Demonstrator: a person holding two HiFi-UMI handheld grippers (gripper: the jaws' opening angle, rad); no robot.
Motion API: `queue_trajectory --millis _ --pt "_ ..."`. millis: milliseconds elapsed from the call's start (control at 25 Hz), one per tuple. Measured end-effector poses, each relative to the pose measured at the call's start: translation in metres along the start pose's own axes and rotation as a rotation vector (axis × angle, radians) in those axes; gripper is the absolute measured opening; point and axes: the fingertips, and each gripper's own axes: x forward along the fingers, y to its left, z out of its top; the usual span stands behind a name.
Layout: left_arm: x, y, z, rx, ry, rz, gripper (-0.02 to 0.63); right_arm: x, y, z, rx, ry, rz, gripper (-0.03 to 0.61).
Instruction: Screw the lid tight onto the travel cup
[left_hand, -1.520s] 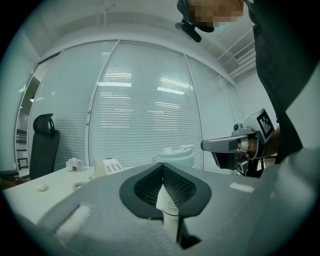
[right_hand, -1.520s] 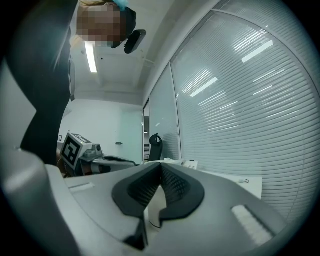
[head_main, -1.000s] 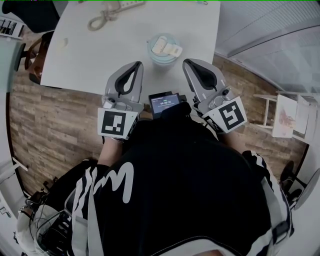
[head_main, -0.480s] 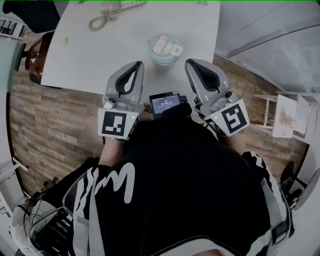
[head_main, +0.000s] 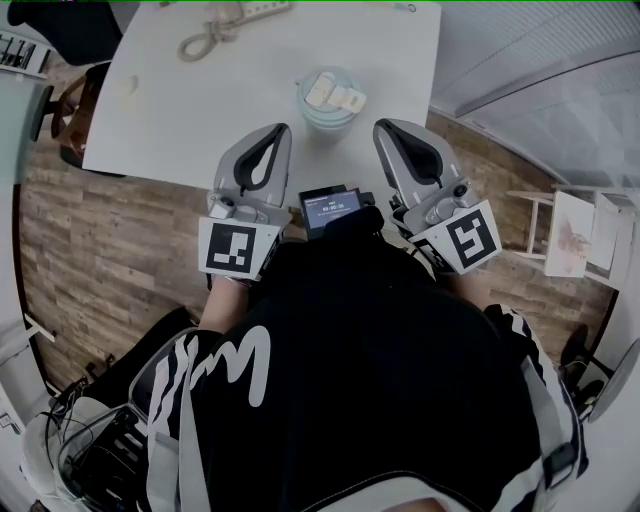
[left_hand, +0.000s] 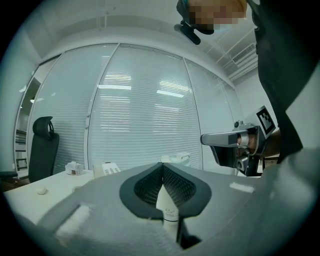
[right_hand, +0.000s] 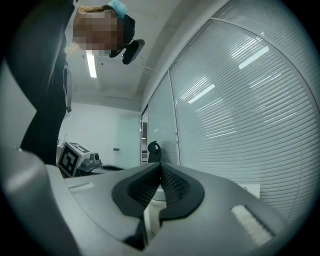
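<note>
We see a white table (head_main: 180, 110), pale-blue travel cup (head_main: 328, 98), grey left gripper (head_main: 275, 132) and right gripper (head_main: 382, 128), brown wood-grain floor (head_main: 110, 260).

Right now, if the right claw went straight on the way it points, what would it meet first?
Probably the travel cup: the shut, empty right claw points over the near edge of the table toward the cup's right side, with nothing between. Depth is unclear, so it might only graze it.

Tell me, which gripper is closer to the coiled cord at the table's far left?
Left. The left gripper sits at the near edge of the table, with the coiled cord beyond it and to its left; the right gripper is further right, past the cup.
</note>
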Motion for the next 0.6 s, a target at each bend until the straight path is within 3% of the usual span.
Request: queue_trajectory --millis 600 --pt "0.0024 -0.0009 -0.0019 0.004 0.012 -0.005 0.002 0.0027 0.0028 -0.0022 -0.005 0.014 0.004 0.0"
